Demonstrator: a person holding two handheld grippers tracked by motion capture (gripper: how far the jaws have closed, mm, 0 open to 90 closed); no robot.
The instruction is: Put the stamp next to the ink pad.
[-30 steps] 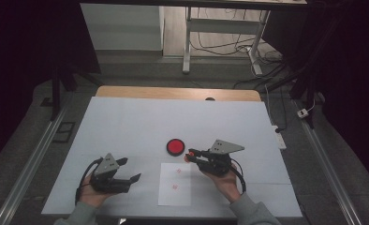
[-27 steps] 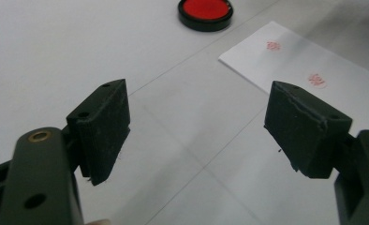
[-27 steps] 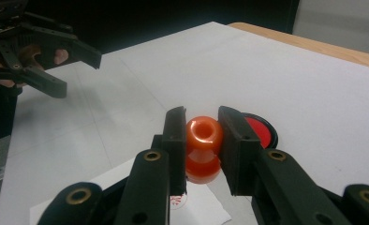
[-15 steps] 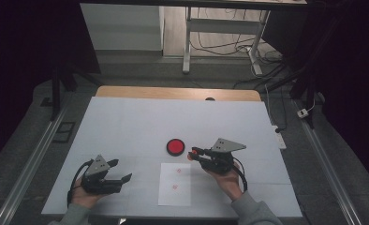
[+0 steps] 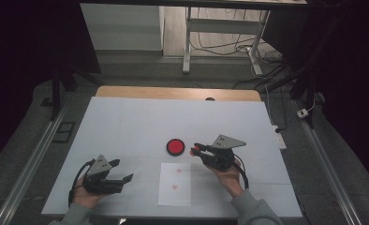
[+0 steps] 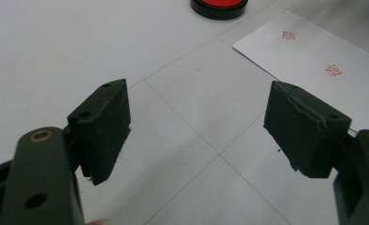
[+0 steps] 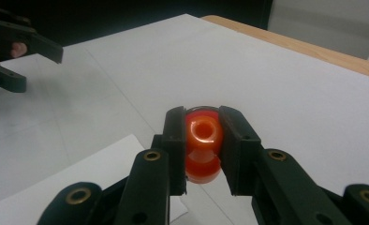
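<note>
At the near edge of the white table (image 5: 126, 122), a sheet of paper (image 5: 175, 199) is seen lying flat, with two small red stamp marks (image 5: 178, 170) printed on its upper half – the same marks are picked out at the 1 o'clock corner of the left gripper view. At about 8 o'clock from the sheet, the left gripper (image 5: 121, 170) is held in the person's left hand (image 5: 82, 197) with its jaws spread wide and nothing between them; bare table is seen in the gap through the left gripper view (image 6: 196, 129). At about 2 o'clock from the sheet, the right gripper (image 5: 195, 148) is held in the right hand (image 5: 228, 176), and its jaws are pressed onto a small orange-red stamp (image 7: 202, 147), which is pinched from both sides – its round, hollowed end faces the camera in the right gripper view. The stamp is thus carried above the table, just beyond the far edge of the paper. Just beside the jaw tips, at 9 o'clock, a round black ink pad (image 5: 175, 146) is set on the table, its shallow dish holding a red ink surface, uncovered. Farther off, the wooden edge (image 5: 173, 93) of the table is seen.
</note>
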